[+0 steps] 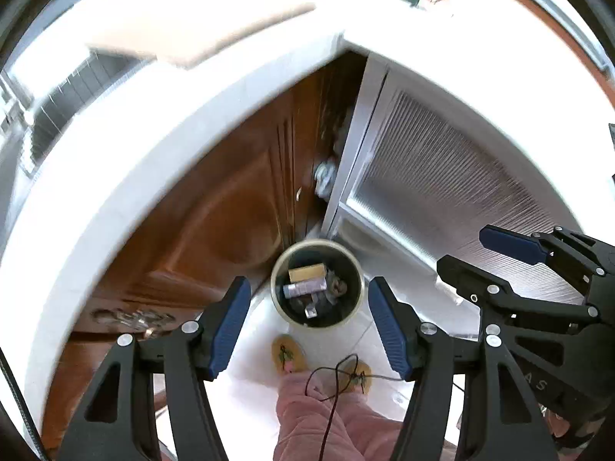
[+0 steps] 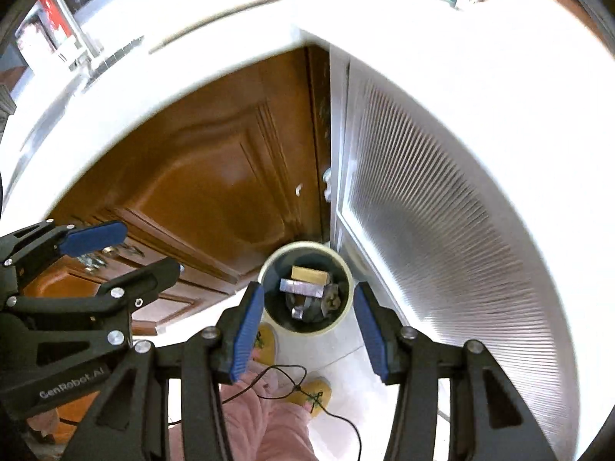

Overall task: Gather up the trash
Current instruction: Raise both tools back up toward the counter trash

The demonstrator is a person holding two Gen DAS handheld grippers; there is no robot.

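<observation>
A round cream trash bin (image 1: 355, 309) stands on the white floor in the corner below the counter. It also shows in the right wrist view (image 2: 340, 322). Inside lie a yellow box (image 1: 307, 271), a silvery packet (image 1: 303, 288) and crumpled dark scraps. My left gripper (image 1: 309, 326) is open and empty, high above the bin. My right gripper (image 2: 307, 330) is open and empty, also above the bin. Each gripper shows in the other's view, the right one (image 1: 476, 253) and the left one (image 2: 146, 249).
A brown wooden cabinet door (image 1: 230, 207) stands left of the bin, a ribbed white door (image 1: 442, 176) right of it. A white countertop (image 1: 215, 88) runs above. The person's yellow slippers (image 1: 288, 353) and pink trousers are below. A thin dark cable (image 1: 338, 376) hangs there.
</observation>
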